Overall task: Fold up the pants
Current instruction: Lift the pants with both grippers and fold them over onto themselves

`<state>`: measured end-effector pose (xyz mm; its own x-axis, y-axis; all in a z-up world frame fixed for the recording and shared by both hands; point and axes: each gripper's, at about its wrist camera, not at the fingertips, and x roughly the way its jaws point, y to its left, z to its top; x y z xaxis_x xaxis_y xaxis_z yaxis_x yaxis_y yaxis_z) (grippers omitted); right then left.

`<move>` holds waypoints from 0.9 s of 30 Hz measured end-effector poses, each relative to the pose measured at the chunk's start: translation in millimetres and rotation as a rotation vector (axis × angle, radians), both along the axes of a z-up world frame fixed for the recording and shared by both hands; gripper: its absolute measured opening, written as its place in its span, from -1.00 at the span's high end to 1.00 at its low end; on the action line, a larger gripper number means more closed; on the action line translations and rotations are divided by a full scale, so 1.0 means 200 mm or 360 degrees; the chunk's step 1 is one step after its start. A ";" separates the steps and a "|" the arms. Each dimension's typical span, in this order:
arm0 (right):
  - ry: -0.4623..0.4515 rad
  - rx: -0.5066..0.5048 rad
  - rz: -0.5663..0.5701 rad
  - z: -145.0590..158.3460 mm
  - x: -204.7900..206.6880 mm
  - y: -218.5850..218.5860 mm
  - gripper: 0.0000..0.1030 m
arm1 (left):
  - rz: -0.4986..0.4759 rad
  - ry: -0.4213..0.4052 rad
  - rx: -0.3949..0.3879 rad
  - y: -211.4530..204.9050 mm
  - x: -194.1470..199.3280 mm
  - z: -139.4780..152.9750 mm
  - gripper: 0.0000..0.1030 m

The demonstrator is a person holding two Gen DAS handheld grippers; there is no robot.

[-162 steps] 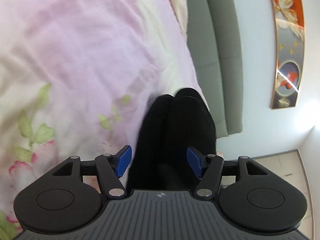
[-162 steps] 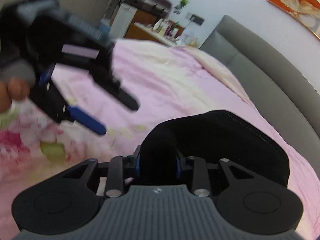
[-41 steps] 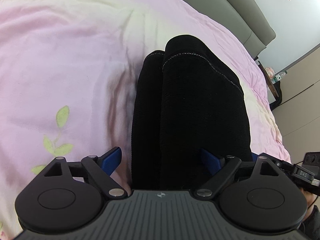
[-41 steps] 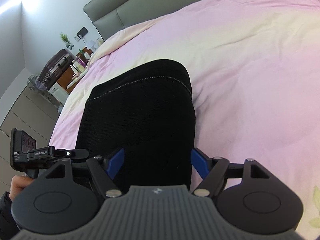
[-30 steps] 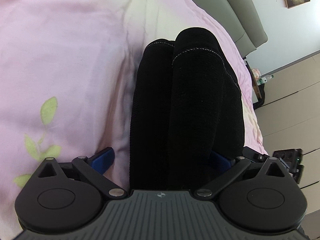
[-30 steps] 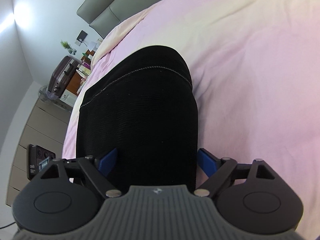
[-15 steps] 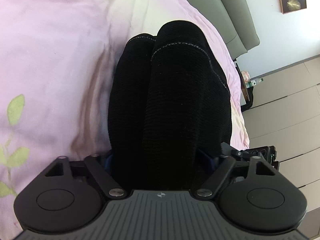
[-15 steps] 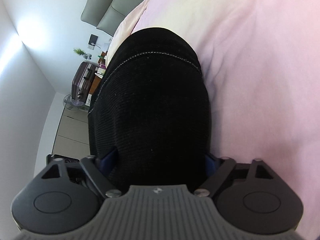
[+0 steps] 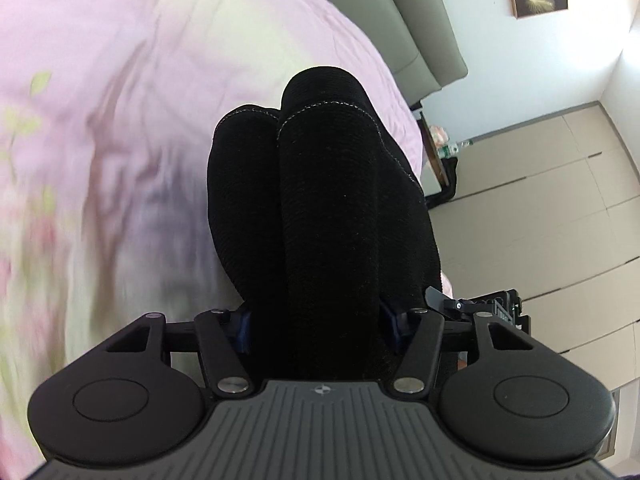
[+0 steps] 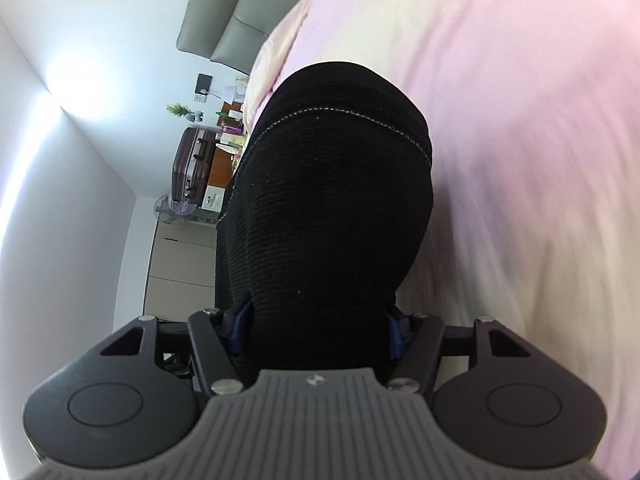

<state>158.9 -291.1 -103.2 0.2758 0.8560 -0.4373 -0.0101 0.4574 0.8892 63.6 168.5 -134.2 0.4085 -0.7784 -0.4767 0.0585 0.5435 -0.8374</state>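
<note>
While both clamp the folded black pants (image 9: 320,208), left tongs (image 9: 318,326), right tongs (image 10: 316,326), over pink bedspread (image 9: 120,80)

Home bedroom: pink floral duvet (image 9: 120,80), grey padded headboard (image 10: 224,20), suitcase (image 10: 190,168)

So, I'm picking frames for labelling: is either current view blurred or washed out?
Left wrist view: the pink floral quilt smears with motion blur at the left edge, while the black ribbed pants stay sharp. Right wrist view: the quilt streaks on the right, the white wall corner is blown out by glare, and the pants are crisp. Both views show fisheye bending.
</note>
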 end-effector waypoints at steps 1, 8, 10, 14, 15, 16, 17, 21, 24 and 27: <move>0.0041 -0.0007 -0.0008 -0.03 -0.07 -0.02 -0.15 | -0.0014 0.0020 0.0022 -0.02 -0.04 -0.02 -0.29; 0.0020 -0.0219 -0.0008 -0.19 -0.36 -0.05 -0.29 | -0.0066 0.0152 0.0175 -0.08 -0.18 -0.23 -0.67; 0.0013 -0.0198 -0.0027 -0.18 -0.36 -0.07 -0.36 | -0.0036 0.0188 0.0138 -0.04 -0.17 -0.23 -0.70; -0.0072 -0.0258 -0.0022 -0.16 -0.34 -0.09 -0.44 | -0.0019 0.0193 0.0117 -0.01 -0.15 -0.24 -0.75; -0.0077 -0.0253 -0.0029 -0.16 -0.33 -0.10 -0.47 | -0.0021 0.0194 0.0112 0.00 -0.19 -0.27 -0.82; -0.0074 -0.0236 -0.0037 -0.17 -0.32 -0.10 -0.50 | -0.0022 0.0195 0.0108 0.01 -0.20 -0.28 -0.89; -0.0069 -0.0218 -0.0043 -0.18 -0.31 -0.10 -0.53 | -0.0020 0.0202 0.0093 0.01 -0.20 -0.30 -0.92; -0.0039 -0.0157 -0.0030 -0.26 -0.27 -0.10 -0.65 | -0.0019 0.0219 0.0023 0.00 -0.19 -0.35 -0.99; -0.0056 -0.0166 0.0016 -0.31 -0.23 -0.04 -0.69 | -0.0029 0.0218 0.0020 0.02 -0.20 -0.36 -1.00; -0.0115 -0.0182 0.0051 -0.33 -0.22 0.00 -0.68 | -0.0032 0.0196 0.0042 -0.01 -0.21 -0.36 -1.00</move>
<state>115.7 -290.2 -169.2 0.2831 0.8106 -0.5126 -0.0884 0.5542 0.8277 22.6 166.7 -206.3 0.3299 -0.7725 -0.5427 -0.0330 0.5651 -0.8244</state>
